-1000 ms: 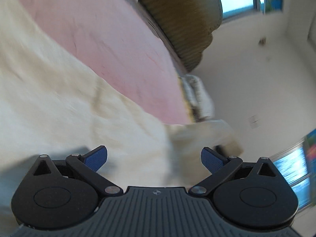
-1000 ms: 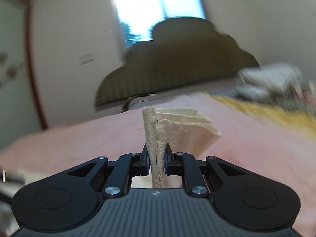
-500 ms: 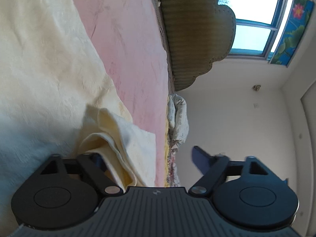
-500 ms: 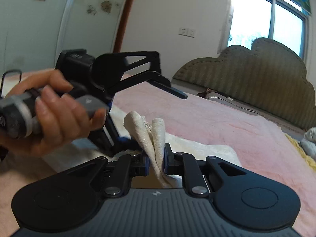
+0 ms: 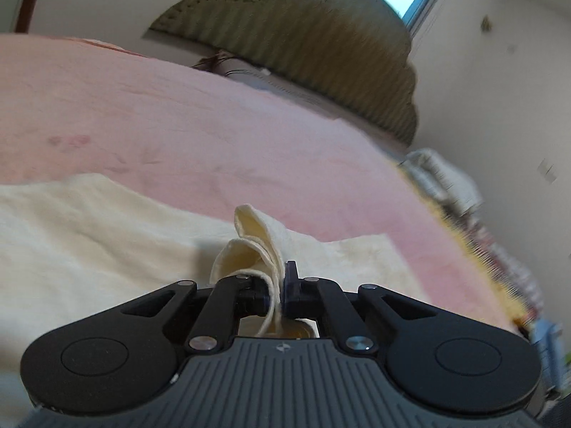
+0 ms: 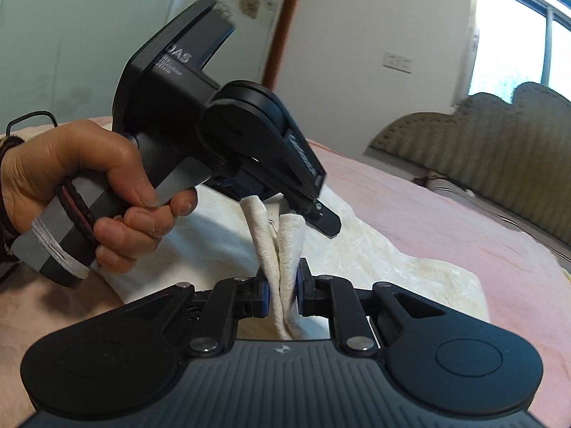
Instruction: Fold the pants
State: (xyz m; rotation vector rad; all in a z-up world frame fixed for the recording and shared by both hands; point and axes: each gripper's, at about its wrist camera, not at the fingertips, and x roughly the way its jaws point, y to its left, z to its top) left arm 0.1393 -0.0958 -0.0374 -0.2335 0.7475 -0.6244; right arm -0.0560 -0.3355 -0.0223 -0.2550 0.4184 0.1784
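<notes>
Pants [image 5: 89, 235]: cream-yellow, crinkled cloth, spread over the near part of a bed; two bunched folds lifted off the surface, the rest lying flat.

Left gripper [image 5: 276, 285]: jaws pressed together on a folded edge of the pants, several layers of cloth curling up above the blue pads. In the right wrist view the same gripper [image 6: 285, 210] comes in from the left, angled down, its jaws clamped on the top of a raised fold.

Right gripper [image 6: 283, 290]: jaws pinching a thick vertical fold of the pants, just below the left gripper; the cloth runs taut between the two.

Left hand [image 6: 92, 192]: bare, wrapped around the left gripper's grey handle; dark band at the wrist.

Bed cover [image 5: 214, 132]: pink, lightly creased, beneath the pants.

Headboard [image 5: 321, 46]: olive-green, ribbed, scalloped top, at the far end of the bed.

Window [image 6: 517, 42]: bright, behind the headboard.

Wall switch [image 6: 398, 62]: white plate on the pale wall.
</notes>
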